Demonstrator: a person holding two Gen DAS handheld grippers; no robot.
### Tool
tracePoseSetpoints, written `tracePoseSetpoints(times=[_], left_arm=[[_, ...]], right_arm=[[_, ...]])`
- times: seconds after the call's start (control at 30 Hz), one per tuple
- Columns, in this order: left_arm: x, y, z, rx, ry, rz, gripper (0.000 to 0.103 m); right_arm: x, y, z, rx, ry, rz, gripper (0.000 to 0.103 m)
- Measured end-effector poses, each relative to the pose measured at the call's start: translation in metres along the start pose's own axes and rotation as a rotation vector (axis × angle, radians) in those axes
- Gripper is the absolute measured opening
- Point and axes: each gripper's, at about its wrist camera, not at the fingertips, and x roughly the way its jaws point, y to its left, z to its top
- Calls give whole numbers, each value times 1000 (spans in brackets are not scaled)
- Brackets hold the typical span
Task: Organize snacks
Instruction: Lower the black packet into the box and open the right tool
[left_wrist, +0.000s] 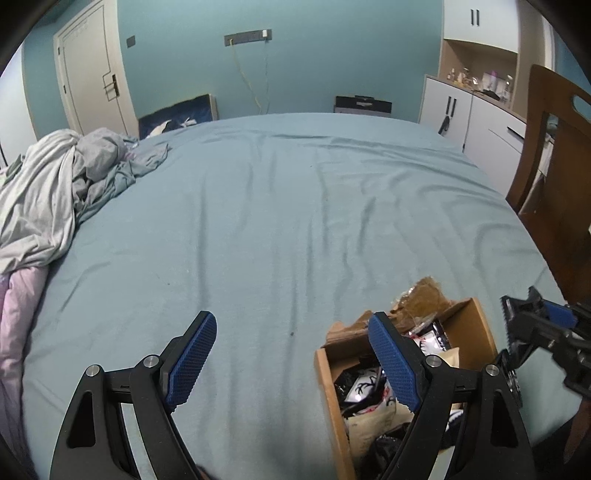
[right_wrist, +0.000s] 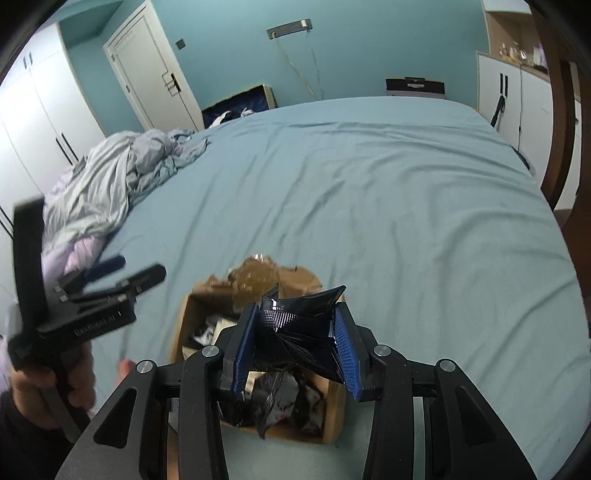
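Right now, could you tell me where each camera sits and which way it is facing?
Left wrist: on the open left gripper, angled down over the bed; the right gripper shows at its right edge.
Right wrist: on the right gripper, shut on a black snack packet above the wooden box; left hand visible.
Shared: bed, box, crumpled bedding, door.

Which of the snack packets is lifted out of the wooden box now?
The glossy black foil packet, crumpled between the right gripper's blue pads. The other packets, black-and-white and beige, lie inside the wooden box.
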Motion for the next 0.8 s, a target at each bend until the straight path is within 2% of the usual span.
tracePoseSetpoints(times=[0.13,0.17,0.2,0.27,0.37,0.6,0.7,0.8], left_arm=[[-3,-7,-4,38,2,15,86],[-3,-8,-4,44,3,18,86],[-3,-10,-5,54,5,22,86],[-4,-12,-7,67,14,33,86],[-5,-14,-12,73,39,42,87],[-10,-25,-18,102,55,50,100],[-10,-29,-17,116,43,69,103],[-5,-35,-17,140,52,83,103]], right_arm=[[0,16,1,-19,-44,17,51],[-3,17,0,-10,-69,16,59],[-7,17,1,-3,-95,7,73],[-19,15,2,9,-151,-32,85],[-34,11,0,-10,-158,-88,86],[-21,25,-18,-115,20,-208,86],[-14,30,-11,-115,65,-211,86],[-5,24,-4,-58,73,-191,86]])
